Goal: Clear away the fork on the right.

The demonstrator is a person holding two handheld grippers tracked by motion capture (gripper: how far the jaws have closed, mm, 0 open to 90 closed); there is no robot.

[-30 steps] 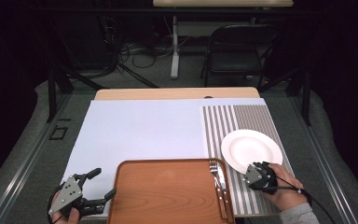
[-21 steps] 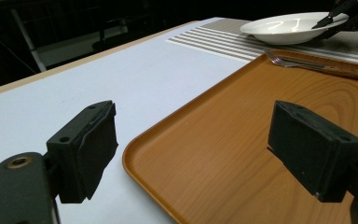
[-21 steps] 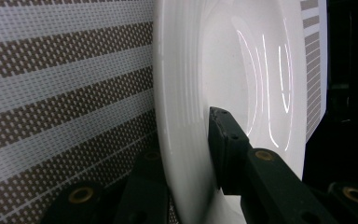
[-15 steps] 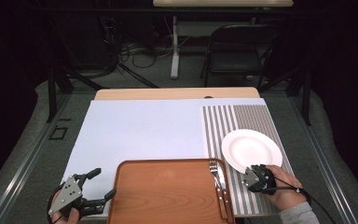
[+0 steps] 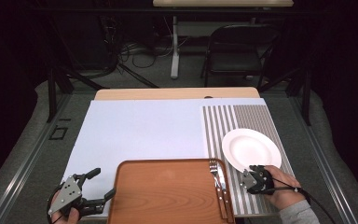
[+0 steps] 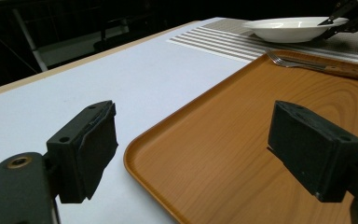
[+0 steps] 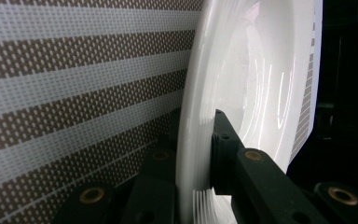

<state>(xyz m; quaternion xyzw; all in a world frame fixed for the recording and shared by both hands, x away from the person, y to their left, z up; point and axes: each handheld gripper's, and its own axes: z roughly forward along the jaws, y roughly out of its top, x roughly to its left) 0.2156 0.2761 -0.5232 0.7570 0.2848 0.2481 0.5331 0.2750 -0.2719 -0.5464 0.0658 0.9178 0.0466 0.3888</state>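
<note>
Pinching the plate (image 5: 251, 148) rim with my right gripper (image 5: 256, 178): the right gripper view has one jaw above the rim and one below, clamped on its near edge. The plate sits on the striped mat (image 5: 223, 122) at the table's right side, just right of the tray (image 5: 168, 193). My left gripper (image 5: 89, 193) hangs at the tray's left edge, jaws wide, nothing between them.

Risks as I judge them:
- The bite is thin, on the rim only. Glazed ceramic is slick, so the plate could pivot or slide out if I lift fast or tilt.
- The far edge may drag on the mat weave and twist the plate in the jaws.
- The fork (image 5: 213, 171) and knife (image 5: 222, 179) lie along the tray's right side. Swinging the plate in low could knock them.
- The tray lip is raised, so a low pass could catch it.

Materials:
- Plate: white, glossy, round, shallow well, broad rim.
- Mat: woven mesh, brown and pale stripes, grippy look.
- Tray: wood-grain finish, smooth, rounded corners.
- Table (image 5: 140, 126): matte pale surface.
- Jaw pads (image 6: 93, 144): black, blocky, foam-like face.
</note>
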